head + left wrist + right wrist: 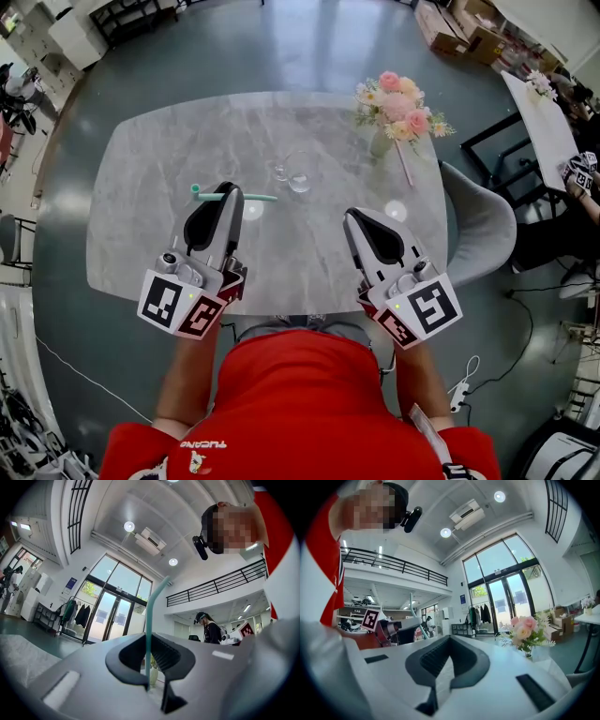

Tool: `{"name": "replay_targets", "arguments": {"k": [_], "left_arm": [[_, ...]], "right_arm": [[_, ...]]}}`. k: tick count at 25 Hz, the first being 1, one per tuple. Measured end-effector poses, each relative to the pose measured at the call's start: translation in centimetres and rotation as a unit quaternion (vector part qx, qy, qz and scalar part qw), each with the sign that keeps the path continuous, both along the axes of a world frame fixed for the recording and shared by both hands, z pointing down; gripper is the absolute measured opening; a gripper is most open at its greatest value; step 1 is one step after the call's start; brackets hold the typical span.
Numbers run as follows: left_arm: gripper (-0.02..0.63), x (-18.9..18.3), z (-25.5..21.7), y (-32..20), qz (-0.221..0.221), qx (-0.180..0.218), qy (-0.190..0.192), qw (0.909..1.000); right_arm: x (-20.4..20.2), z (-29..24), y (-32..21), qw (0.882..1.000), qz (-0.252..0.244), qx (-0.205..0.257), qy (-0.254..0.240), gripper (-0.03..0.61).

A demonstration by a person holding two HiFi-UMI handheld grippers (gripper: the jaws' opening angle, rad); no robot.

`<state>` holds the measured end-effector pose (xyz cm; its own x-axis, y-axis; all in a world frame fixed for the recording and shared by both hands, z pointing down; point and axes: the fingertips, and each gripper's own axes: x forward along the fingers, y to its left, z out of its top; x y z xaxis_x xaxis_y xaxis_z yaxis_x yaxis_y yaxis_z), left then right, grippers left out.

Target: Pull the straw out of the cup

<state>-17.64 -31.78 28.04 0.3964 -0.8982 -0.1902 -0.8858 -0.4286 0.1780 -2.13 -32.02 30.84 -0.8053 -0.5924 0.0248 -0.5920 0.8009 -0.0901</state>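
A clear glass cup [299, 175] stands near the middle of the grey marble table [150, 178], with no straw in it. The teal straw [253, 197] is out of the cup and lies crosswise in my left gripper [228, 191], left of and nearer than the cup. In the left gripper view the straw [149, 634] runs up from between the pads, and my left gripper [152, 686] is shut on it. My right gripper [355, 218] hovers over the table's near right part, right of the cup. Its tips [436, 691] meet with nothing between them.
A vase of pink flowers [397, 105] stands at the table's far right. A grey chair [483, 225] sits by the right edge. In the right gripper view my left gripper [398, 630] shows to the left, the flowers [525, 630] to the right. Another person [211, 627] stands in the background.
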Motion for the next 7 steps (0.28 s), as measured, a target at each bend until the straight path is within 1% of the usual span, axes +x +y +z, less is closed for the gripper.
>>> {"name": "replay_targets", "arguments": {"k": [7], "left_arm": [[0.037, -0.08, 0.2, -0.19, -0.001, -0.003, 0.0, 1.0]], "right_arm": [[0.04, 0.08, -0.21, 1.0, 0.003, -0.001, 0.001, -0.002]]}}
